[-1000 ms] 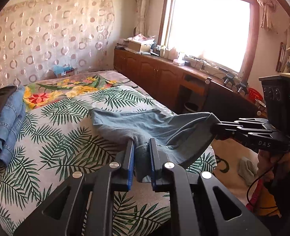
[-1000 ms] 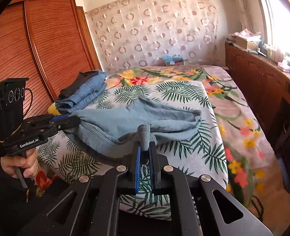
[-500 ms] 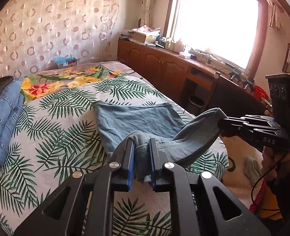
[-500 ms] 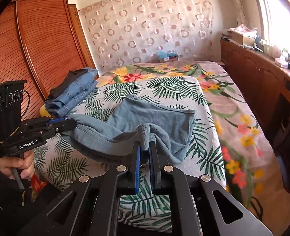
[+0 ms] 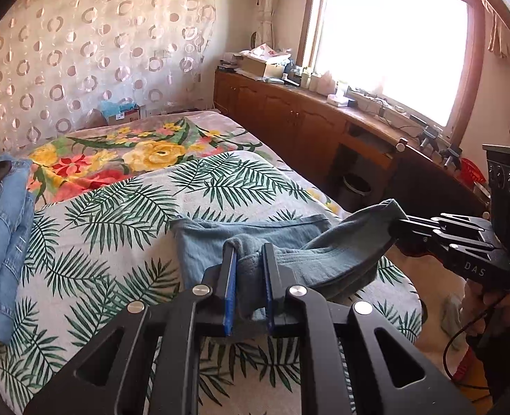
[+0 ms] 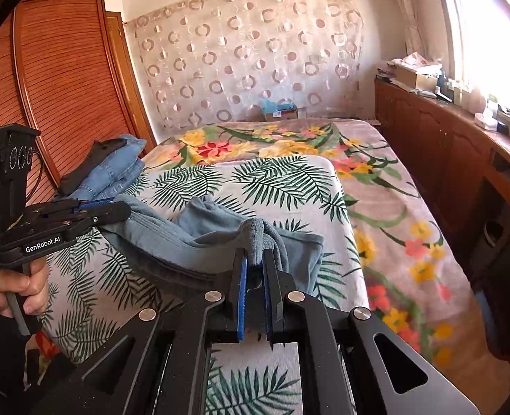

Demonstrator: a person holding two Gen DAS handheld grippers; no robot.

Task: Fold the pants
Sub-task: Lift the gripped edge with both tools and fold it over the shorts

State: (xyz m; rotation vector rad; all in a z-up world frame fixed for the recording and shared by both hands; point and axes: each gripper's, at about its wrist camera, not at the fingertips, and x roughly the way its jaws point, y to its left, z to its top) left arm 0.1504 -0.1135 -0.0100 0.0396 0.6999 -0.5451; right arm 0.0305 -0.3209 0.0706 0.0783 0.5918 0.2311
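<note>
Both claws tilt downward over the bed (image 5: 123, 207), left claw (image 5: 248, 259) and right claw (image 6: 254, 247) each clamping the blue pants (image 5: 289, 238) (part draped, part lifted).

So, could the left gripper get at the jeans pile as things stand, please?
Probably not yet: the left gripper is shut on the pants. The jeans pile lies apart, with bare bedspread between.

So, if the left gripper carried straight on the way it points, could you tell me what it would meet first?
Probably the pants it already grips, then the palm-leaf bedspread under them; depth is uncertain.
</note>
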